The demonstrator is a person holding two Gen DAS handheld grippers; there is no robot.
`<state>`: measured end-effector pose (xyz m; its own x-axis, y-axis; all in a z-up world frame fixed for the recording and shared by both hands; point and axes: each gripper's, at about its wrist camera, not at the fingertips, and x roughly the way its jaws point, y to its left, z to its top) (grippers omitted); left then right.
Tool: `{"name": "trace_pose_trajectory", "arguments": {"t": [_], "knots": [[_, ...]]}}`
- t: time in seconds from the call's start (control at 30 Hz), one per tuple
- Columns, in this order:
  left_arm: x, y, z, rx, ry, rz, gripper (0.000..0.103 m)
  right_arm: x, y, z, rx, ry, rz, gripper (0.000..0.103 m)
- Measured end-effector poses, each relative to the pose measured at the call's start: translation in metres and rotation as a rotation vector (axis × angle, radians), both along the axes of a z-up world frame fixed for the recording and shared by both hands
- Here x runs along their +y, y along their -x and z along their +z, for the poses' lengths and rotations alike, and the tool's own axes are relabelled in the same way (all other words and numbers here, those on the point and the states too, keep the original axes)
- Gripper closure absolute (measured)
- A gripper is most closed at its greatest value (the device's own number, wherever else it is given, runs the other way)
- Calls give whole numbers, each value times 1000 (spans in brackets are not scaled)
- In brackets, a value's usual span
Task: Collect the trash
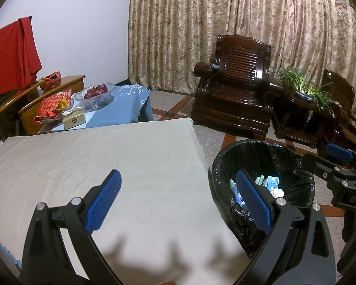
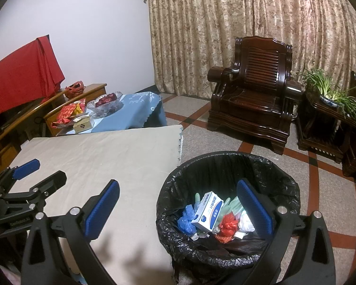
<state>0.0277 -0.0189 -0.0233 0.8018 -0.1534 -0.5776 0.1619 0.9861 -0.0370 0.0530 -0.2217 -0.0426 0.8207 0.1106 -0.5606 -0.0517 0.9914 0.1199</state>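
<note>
**Both claws wide and empty beside the bin**

Your left gripper (image 1: 179, 199) is spread wide with nothing between its blue pads; its left finger hangs over the beige cloth on the table (image 1: 102, 152), its right finger over the rim of the trash bin (image 1: 261, 187). Your right gripper (image 2: 178, 207) is just as wide and also holds nothing; its left finger sits above the cloth, its right finger above the bin's mouth.

The bin, lined with a black bag, stands on the floor just beside the table's right edge. Inside lie a crumpled blue bag (image 2: 186, 219), a white-and-blue box (image 2: 207, 211), a red wrapper (image 2: 227, 226), pale green gloves (image 2: 233, 205) and white tissue. The box lies tilted, its long axis running from lower left to upper right, between your right gripper's fingers.
</note>
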Motion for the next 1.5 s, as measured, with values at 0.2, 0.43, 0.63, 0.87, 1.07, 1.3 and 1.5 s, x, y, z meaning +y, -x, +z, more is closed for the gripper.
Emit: {"name": "trace_pose_trajectory", "arguments": {"t": [0.2, 0.43, 0.63, 0.87, 1.07, 1.3, 1.5], "knots": [[0, 0, 0, 0, -1, 0, 9, 0, 0, 0, 1, 0, 0, 6], [3, 0, -1, 2, -2, 2, 8, 1, 0, 0, 1, 0, -1, 6], [2, 0, 0, 2, -2, 1, 9, 0, 0, 0, 0, 1, -1, 6], [2, 0, 0, 2, -3, 0, 9, 0, 0, 1, 1, 0, 0, 6], [2, -1, 1, 3, -3, 0, 8, 0, -1, 1, 1, 0, 0, 6], [2, -1, 2, 4, -3, 1, 8, 0, -1, 1, 2, 0, -1, 6], [1, -1, 2, 3, -3, 0, 8, -1, -1, 1, 2, 0, -1, 6]]}}
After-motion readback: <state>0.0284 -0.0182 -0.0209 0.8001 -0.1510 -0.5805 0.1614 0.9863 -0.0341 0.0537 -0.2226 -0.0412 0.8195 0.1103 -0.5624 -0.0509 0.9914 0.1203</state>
